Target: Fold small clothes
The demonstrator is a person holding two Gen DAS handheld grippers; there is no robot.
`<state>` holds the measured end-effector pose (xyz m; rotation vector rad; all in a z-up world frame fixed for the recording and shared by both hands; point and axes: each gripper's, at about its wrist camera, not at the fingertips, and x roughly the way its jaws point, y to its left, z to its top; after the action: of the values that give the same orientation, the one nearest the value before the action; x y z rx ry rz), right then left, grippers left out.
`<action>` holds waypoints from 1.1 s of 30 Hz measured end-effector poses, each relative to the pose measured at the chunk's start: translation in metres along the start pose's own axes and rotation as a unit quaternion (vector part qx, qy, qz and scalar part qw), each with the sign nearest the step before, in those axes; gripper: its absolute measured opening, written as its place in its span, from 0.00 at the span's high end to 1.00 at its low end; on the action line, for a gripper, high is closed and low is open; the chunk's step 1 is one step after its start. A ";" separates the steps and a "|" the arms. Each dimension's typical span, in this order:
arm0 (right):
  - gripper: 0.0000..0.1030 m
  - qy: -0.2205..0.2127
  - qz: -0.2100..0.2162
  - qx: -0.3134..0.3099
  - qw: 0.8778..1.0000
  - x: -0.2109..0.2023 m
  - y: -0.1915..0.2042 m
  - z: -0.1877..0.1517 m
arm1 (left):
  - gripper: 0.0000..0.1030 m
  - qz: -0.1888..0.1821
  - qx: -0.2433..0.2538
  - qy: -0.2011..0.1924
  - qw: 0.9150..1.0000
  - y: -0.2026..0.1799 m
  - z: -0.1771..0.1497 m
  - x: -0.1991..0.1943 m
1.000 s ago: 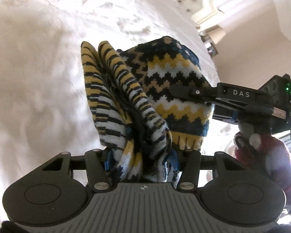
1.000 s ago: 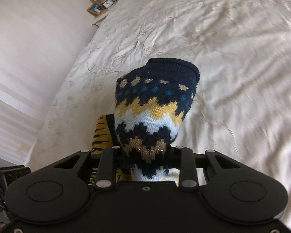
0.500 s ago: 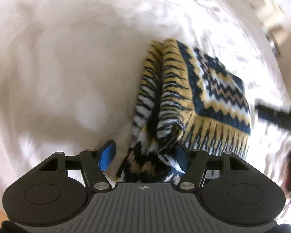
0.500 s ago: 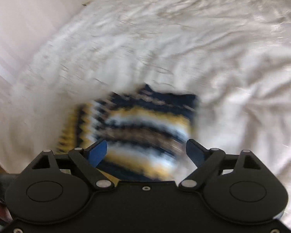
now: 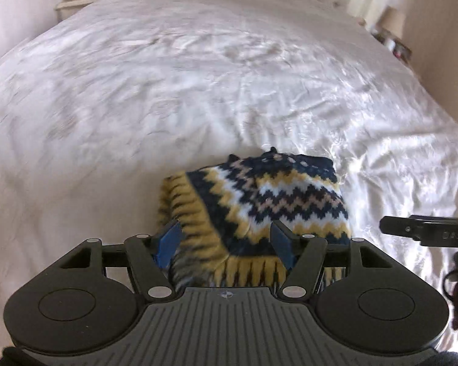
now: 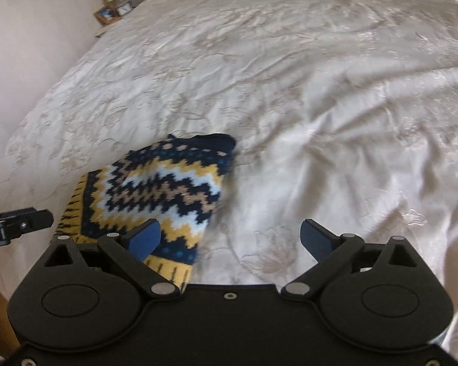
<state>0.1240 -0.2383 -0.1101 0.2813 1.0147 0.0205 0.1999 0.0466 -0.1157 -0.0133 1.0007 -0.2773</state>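
Both black two-finger grippers pointed steeply down: the left gripper stood parted, the right gripper was opening wide.

Open bedspread beyond folded sweater.

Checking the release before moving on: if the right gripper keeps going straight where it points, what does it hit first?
Probably the bare white bedspread. The right gripper is opening with nothing between its fingers; the knitted garment lies to its left.

Small knit sweater, folded into a compact bundle, lying on white bed cover. Navy w/ yellow, white & tan zigzag bands, dotted navy edge at far end, yellow/black ribbed hem toward camera. Lower centre in left wrist view, lower left in right wrist view.
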 end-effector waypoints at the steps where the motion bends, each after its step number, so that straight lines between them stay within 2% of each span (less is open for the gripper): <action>1: 0.04 0.000 -0.007 0.004 1.000 0.002 -0.001 0.001 | 0.39 0.002 0.006 0.007 1.000 -0.002 0.001 0.008; 4: 0.04 0.004 -0.025 0.024 0.999 0.011 -0.002 0.006 | 0.39 0.006 0.014 0.040 0.999 0.004 0.000 0.030; 6: 0.04 0.008 -0.034 0.027 0.999 0.020 0.002 0.009 | 0.38 0.025 0.021 0.080 0.996 0.016 -0.009 0.040; 7: 0.04 0.012 -0.039 0.026 0.999 0.025 0.005 0.010 | 0.35 0.025 0.016 0.103 0.994 0.025 -0.014 0.049; 8: 0.04 0.016 -0.043 0.024 0.999 0.030 0.009 0.012 | 0.34 0.011 0.000 0.113 0.994 0.036 -0.019 0.053; 10: 0.04 0.023 -0.047 0.022 0.998 0.040 0.016 0.014 | 0.26 -0.005 -0.034 0.121 0.992 0.052 -0.024 0.055; 15: 0.01 0.060 -0.075 -0.001 0.995 0.071 0.040 0.015 | 0.24 -0.017 -0.025 0.130 0.991 0.055 -0.024 0.055; 18: 0.01 0.087 -0.093 -0.035 0.991 0.091 0.058 0.011 | 0.23 -0.021 -0.025 0.135 0.990 0.056 -0.023 0.057; 20: 0.01 0.090 -0.107 -0.056 0.989 0.100 0.070 0.007 | 0.21 -0.024 -0.024 0.137 0.990 0.058 -0.021 0.059; 22: 0.01 0.090 -0.117 -0.061 0.987 0.104 0.076 0.005 | 0.13 -0.026 -0.025 0.139 0.990 0.061 -0.021 0.062; 24: 0.01 0.090 -0.120 -0.058 0.987 0.105 0.075 0.004 | 0.09 -0.035 -0.030 0.145 0.988 0.066 -0.020 0.065; 27: 0.01 0.081 -0.112 -0.045 0.989 0.098 0.068 0.007 | 0.09 -0.055 -0.040 0.154 0.986 0.073 -0.015 0.065; 33: 0.01 0.007 -0.121 -0.013 0.993 0.044 0.062 0.009 | 0.09 -0.042 0.005 0.104 0.994 0.071 -0.005 0.029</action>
<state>0.1624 -0.1744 -0.1276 0.1327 1.0567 -0.1844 0.2261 0.1087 -0.1520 -0.0178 1.2073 -0.3656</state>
